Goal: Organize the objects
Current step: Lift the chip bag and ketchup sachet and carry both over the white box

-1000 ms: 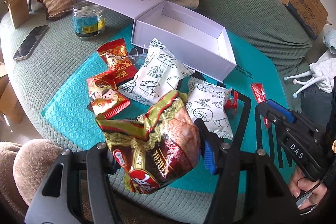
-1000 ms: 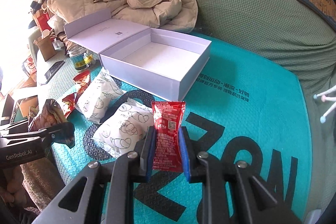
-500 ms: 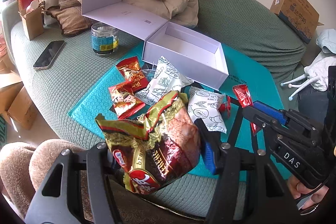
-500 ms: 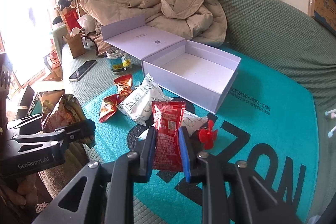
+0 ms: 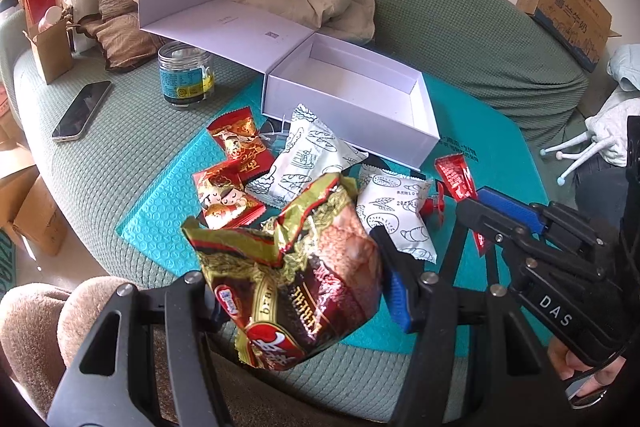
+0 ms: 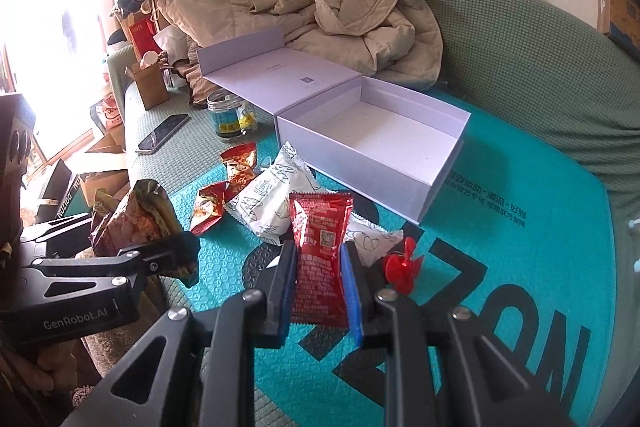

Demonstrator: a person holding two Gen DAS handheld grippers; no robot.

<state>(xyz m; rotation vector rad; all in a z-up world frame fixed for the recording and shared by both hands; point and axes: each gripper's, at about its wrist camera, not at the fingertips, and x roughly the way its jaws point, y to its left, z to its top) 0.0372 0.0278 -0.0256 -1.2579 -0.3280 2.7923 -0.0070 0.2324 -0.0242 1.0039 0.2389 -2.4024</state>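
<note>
On my left, the left gripper (image 5: pixel 296 291) is clamped on a crinkled gold-and-brown snack bag (image 5: pixel 292 267), held above the teal mat (image 5: pixel 160 211). Red candy packets (image 5: pixel 236 143) and white bread packets (image 5: pixel 300 159) lie on the mat before the open white box (image 5: pixel 348 115). My right gripper (image 6: pixel 320 279) pinches a red sauce sachet (image 6: pixel 320 247) upright

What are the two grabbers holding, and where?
Left gripper: the crinkly snack bag, squeezed by its sides. Right gripper: the red sauce packet, pinched near its lower half.
</note>
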